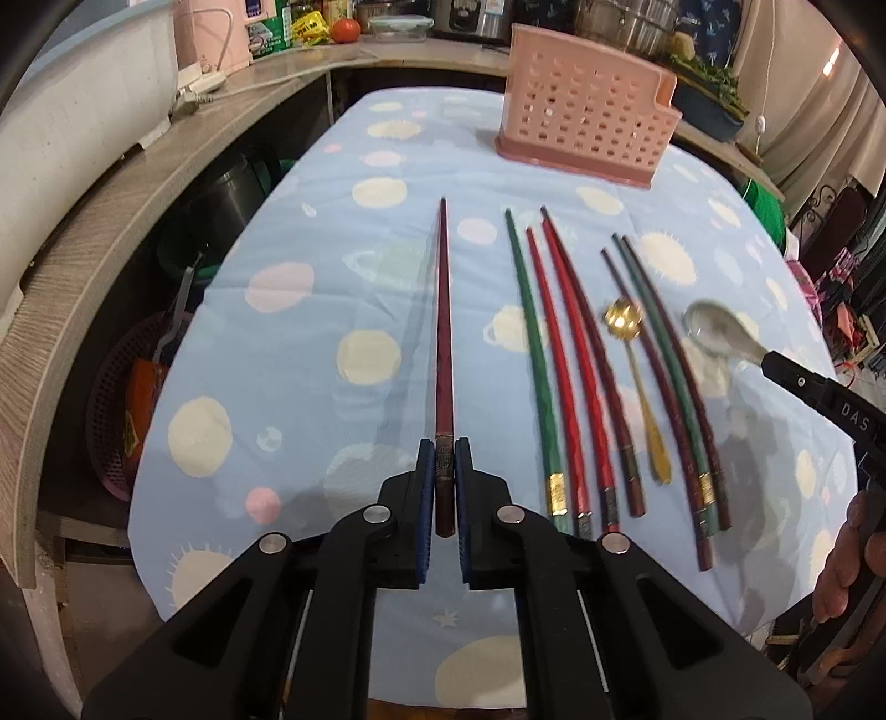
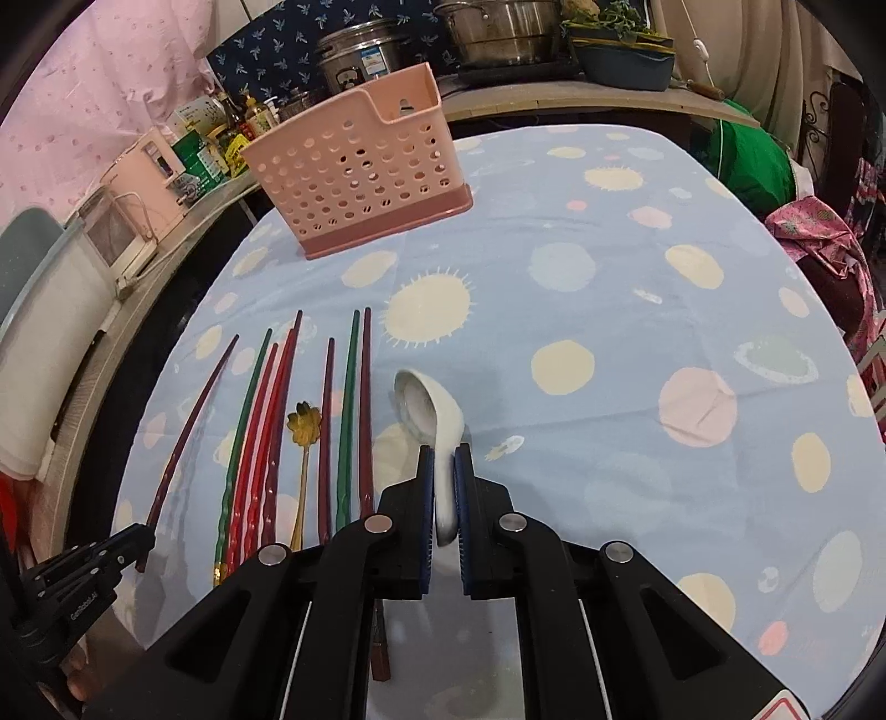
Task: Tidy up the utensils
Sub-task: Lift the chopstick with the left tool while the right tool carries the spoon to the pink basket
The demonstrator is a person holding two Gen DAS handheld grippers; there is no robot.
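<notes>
My left gripper (image 1: 444, 462) is shut on the thick end of a dark red chopstick (image 1: 443, 332), which points away over the blue tablecloth. My right gripper (image 2: 443, 468) is shut on the handle of a white ceramic spoon (image 2: 429, 412), its bowl lifted and facing up. Several green, red and dark chopsticks (image 1: 576, 376) lie side by side on the cloth, with a small gold flower-shaped spoon (image 1: 637, 354) among them. A pink perforated utensil holder (image 1: 584, 124) stands at the far end of the table; in the right wrist view the holder (image 2: 354, 166) is ahead and to the left.
A wooden counter (image 1: 127, 183) curves along the left with a white appliance, jars and a tomato. Metal pots (image 2: 498, 30) and a blue basin stand behind the table. A red basket (image 1: 119, 410) sits under the counter. A hand (image 1: 853, 554) shows at the right edge.
</notes>
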